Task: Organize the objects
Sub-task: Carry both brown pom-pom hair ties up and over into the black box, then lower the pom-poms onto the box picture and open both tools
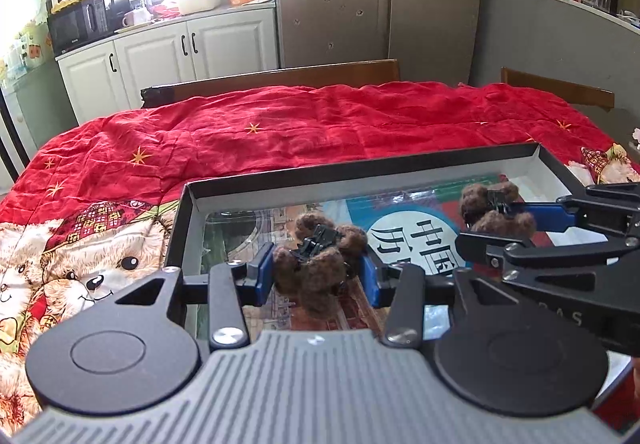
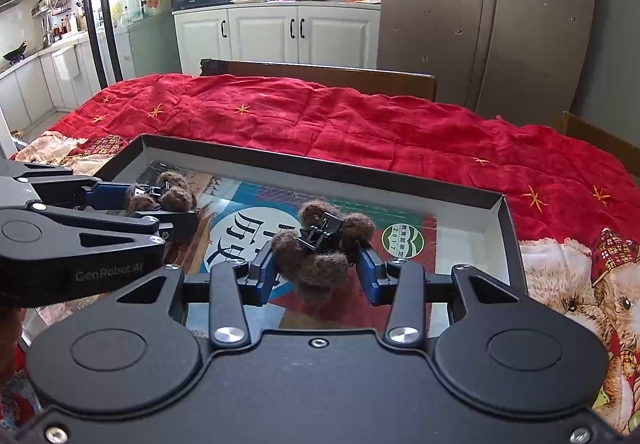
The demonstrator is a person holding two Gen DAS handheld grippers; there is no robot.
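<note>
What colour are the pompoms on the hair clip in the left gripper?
Dark brown, fuzzy, on a black clip, held in the left gripper; clearest in the left wrist view.

Two fuzzy brown hair clips with black plastic claws were each pinched between blue gripper pads above a shallow black box. The left clip hung over the box's left part, the right clip over its right part, well apart. A printed booklet lay flat inside the box.

Tray on quilt — two clips inside, cabinets behind
</note>
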